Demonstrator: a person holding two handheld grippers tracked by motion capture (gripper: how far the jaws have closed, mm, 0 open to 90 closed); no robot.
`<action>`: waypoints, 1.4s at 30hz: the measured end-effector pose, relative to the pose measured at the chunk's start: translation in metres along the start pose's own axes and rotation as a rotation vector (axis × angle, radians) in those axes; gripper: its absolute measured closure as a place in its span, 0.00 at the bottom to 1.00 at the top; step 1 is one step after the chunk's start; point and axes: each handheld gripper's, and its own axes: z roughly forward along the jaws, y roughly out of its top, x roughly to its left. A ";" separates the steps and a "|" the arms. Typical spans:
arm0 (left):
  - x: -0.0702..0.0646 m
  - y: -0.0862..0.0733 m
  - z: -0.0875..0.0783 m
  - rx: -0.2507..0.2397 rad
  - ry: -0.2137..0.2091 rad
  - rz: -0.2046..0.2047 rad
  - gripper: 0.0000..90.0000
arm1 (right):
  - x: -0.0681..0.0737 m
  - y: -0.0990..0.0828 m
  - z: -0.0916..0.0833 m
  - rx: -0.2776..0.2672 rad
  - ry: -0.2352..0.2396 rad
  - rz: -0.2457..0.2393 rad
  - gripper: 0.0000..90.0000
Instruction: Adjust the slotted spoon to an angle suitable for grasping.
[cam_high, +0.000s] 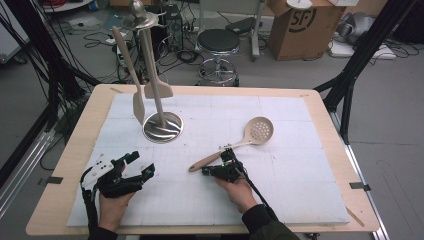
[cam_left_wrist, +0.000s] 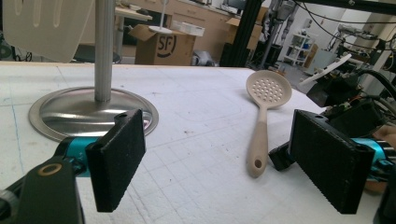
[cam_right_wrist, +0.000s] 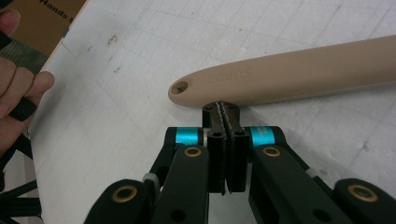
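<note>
A beige slotted spoon (cam_high: 235, 143) lies flat on the white mat, its perforated bowl (cam_high: 260, 130) toward the right and its handle end (cam_right_wrist: 184, 91) with a hanging hole toward the left. My right gripper (cam_right_wrist: 223, 108) is shut with nothing between its pads, its tips right at the near side of the handle; in the high view the right gripper (cam_high: 226, 165) sits by the handle's middle. My left gripper (cam_high: 137, 162) rests at the front left of the mat, open and empty. Between its wide-apart pads (cam_left_wrist: 116, 158) the left gripper view shows the spoon (cam_left_wrist: 264, 121).
A steel utensil stand (cam_high: 162, 126) with a round base stands at the back left of the mat; two beige spatulas (cam_high: 137, 102) hang from its top. A cardboard box (cam_high: 305, 25) and a stool (cam_high: 218, 42) sit on the floor beyond the table.
</note>
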 end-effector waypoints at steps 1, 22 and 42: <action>0.000 0.000 0.000 -0.002 0.001 -0.002 0.22 | 0.001 0.000 0.000 0.002 -0.001 0.003 1.00; 0.002 0.000 0.001 0.000 0.003 -0.012 0.22 | 0.000 0.025 0.023 -0.006 -0.017 0.014 1.00; 0.003 0.000 0.001 0.004 0.010 -0.016 0.22 | -0.008 0.045 0.035 -0.024 -0.040 0.020 1.00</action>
